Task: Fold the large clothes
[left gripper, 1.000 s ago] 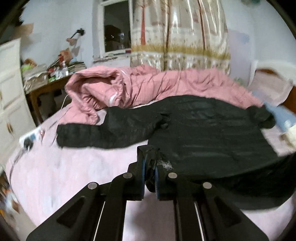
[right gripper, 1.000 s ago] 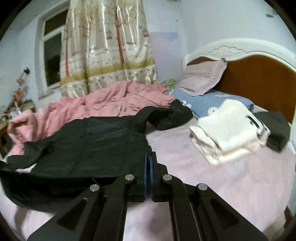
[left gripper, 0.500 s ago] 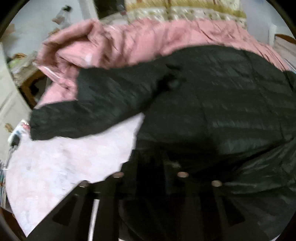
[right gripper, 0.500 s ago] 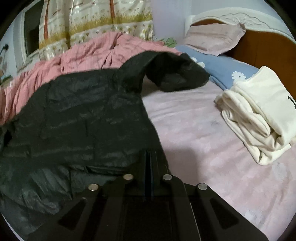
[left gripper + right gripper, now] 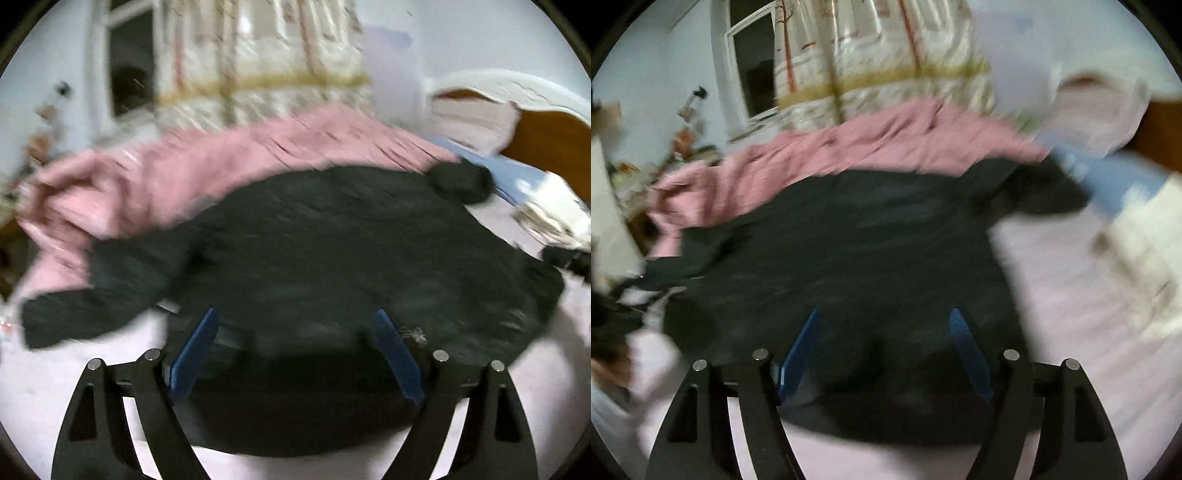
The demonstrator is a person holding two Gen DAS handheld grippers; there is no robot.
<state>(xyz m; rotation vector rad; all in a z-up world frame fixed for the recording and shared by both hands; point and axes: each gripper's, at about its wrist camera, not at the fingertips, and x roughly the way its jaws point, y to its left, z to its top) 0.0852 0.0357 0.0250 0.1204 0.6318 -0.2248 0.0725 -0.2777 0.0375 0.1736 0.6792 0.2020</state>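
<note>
A large black padded jacket point(image 5: 325, 236) lies spread on the pink bed sheet point(image 5: 92, 373), one sleeve out to the left point(image 5: 74, 314) and its hood at the far right point(image 5: 461, 181). It also shows in the right wrist view point(image 5: 849, 251). My left gripper point(image 5: 295, 317) is open, its blue pads wide apart over the jacket's near hem, holding nothing. My right gripper point(image 5: 884, 317) is open too, above the jacket's near edge. Both views are motion-blurred.
A pink quilt point(image 5: 207, 162) is bunched behind the jacket. Folded cream clothes point(image 5: 554, 214) lie at the right, near a blue pillow point(image 5: 517, 173) and the wooden headboard point(image 5: 554, 136). A curtain point(image 5: 266, 59) and window are behind.
Both grippers were shut on the jacket's near hem one second ago. They have let go and now stand wide open, and the jacket lies flatter on the bed.
</note>
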